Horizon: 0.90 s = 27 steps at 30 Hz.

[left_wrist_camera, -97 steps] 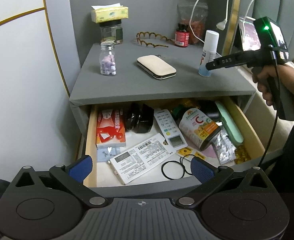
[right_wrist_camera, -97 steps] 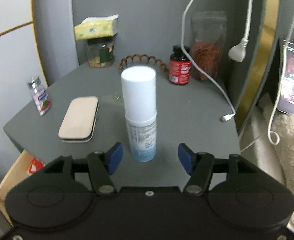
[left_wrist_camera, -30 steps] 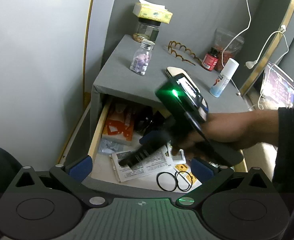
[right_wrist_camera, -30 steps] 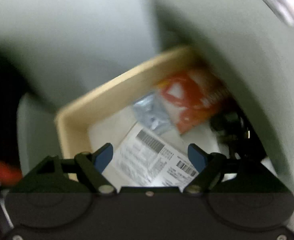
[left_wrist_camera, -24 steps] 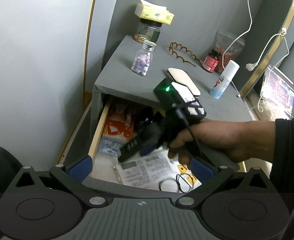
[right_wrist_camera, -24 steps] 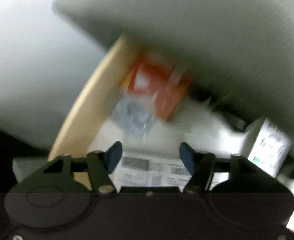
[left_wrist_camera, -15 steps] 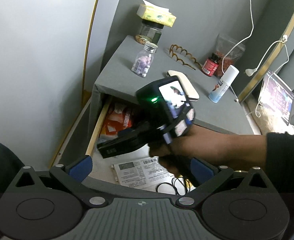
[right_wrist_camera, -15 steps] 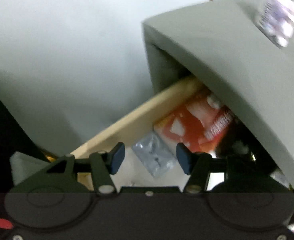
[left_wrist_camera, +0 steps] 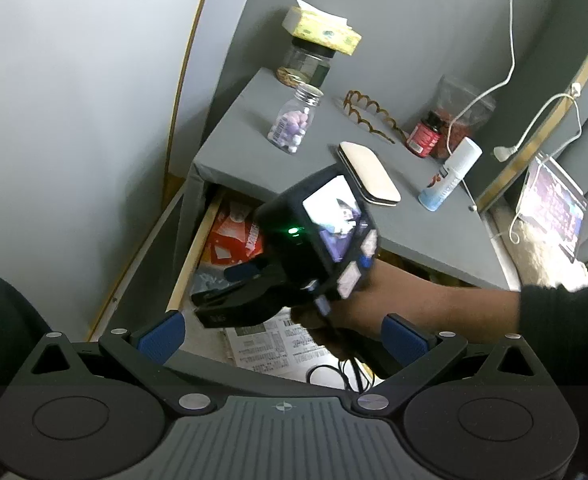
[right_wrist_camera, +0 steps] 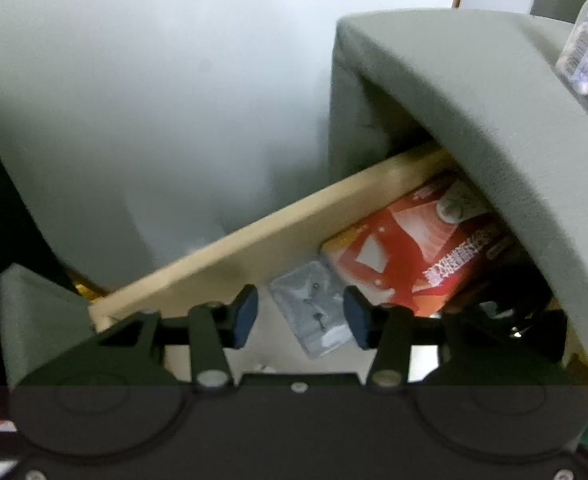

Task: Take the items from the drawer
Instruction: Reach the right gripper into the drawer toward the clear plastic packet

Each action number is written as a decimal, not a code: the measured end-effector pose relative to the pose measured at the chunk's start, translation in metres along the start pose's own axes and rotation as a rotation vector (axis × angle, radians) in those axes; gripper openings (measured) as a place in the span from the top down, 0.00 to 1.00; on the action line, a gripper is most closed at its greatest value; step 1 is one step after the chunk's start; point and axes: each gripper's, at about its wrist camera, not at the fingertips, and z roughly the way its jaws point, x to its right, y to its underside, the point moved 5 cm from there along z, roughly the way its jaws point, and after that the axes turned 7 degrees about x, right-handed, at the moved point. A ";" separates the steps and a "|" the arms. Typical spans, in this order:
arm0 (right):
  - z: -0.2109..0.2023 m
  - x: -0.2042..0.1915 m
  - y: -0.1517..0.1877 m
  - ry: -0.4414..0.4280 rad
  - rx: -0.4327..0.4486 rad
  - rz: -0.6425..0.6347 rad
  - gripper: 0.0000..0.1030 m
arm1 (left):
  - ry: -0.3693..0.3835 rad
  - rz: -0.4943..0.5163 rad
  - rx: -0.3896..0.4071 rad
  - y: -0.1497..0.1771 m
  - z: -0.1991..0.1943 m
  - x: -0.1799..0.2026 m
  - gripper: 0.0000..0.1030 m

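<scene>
The open wooden drawer [left_wrist_camera: 189,264] of the grey nightstand holds a red box [right_wrist_camera: 410,256], a small clear plastic packet [right_wrist_camera: 314,312] and a white printed box [left_wrist_camera: 277,344]. My right gripper [right_wrist_camera: 300,318] is open, its blue pads on either side of the clear packet at the drawer's left front corner; whether they touch it I cannot tell. It also shows in the left wrist view [left_wrist_camera: 229,296], reaching into the drawer. My left gripper [left_wrist_camera: 279,332] is open and empty, held back above the drawer's front.
On the nightstand top [left_wrist_camera: 245,136] stand a pill bottle [left_wrist_camera: 294,124], a beige case [left_wrist_camera: 368,174], a white spray can [left_wrist_camera: 450,180], a red bottle [left_wrist_camera: 426,134] and a jar [left_wrist_camera: 306,66]. Black hair ties [left_wrist_camera: 334,374] lie at the drawer front. A wall is close on the left.
My right gripper left the spray can on top, swung down into the drawer's left side, and its jaws have narrowed around the clear packet. My left gripper shifted left and higher.
</scene>
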 end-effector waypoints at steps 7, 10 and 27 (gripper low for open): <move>0.002 -0.006 -0.001 -0.045 -0.052 -0.031 0.60 | 0.003 -0.023 -0.004 -0.001 0.000 -0.003 0.00; -0.007 0.002 -0.008 -0.054 -0.011 -0.032 0.58 | 0.005 -0.021 -0.006 -0.001 0.001 -0.002 0.00; 0.012 0.039 -0.027 -0.079 -0.114 -0.092 0.64 | -0.003 -0.034 -0.004 -0.001 0.001 -0.004 0.00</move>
